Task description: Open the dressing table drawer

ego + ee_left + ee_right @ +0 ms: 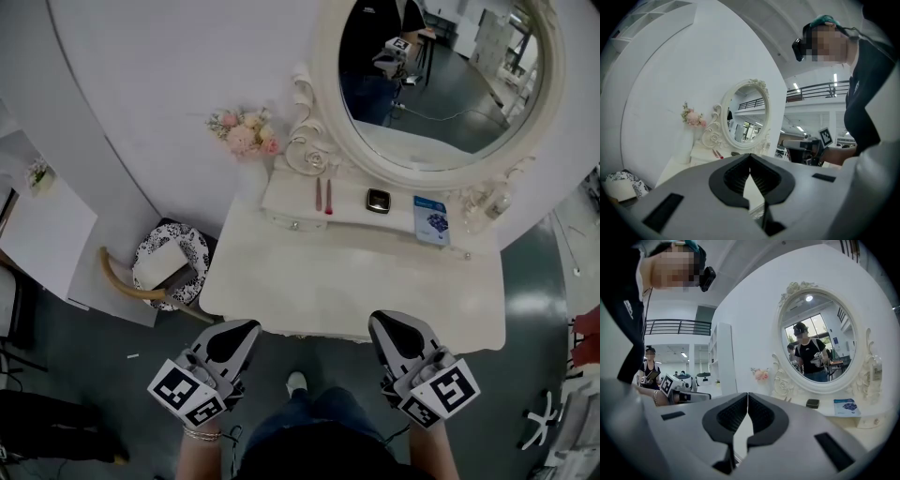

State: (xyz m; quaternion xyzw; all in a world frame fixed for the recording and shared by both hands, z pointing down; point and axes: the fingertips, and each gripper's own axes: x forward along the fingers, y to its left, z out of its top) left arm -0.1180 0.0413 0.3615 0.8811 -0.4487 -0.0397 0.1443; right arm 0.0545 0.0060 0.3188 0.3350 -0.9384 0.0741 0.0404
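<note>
Ahead of left gripper point(246, 327) and right gripper point(382, 320), jaws pressed together and empty, dressing table point(356, 281) unreached; drawer opening outstanding.

- The mirror point(441, 84) was cut off by the top edge of the head view; only its lower part showed;
- The front face of the dressing table point(356, 281) lay hidden beneath the tabletop's near edge in that view; the left gripper point(750, 158) and the right gripper point(747, 395) each covered the table's near part in their own views;
- Two slim sticks point(323, 195) and a small dark square thing point(378, 200) on the raised shelf were too small to identify;
- The print on the blue booklet point(431, 219) was too small to read;
- A red thing point(589, 336) was cut off by the right edge.
</note>
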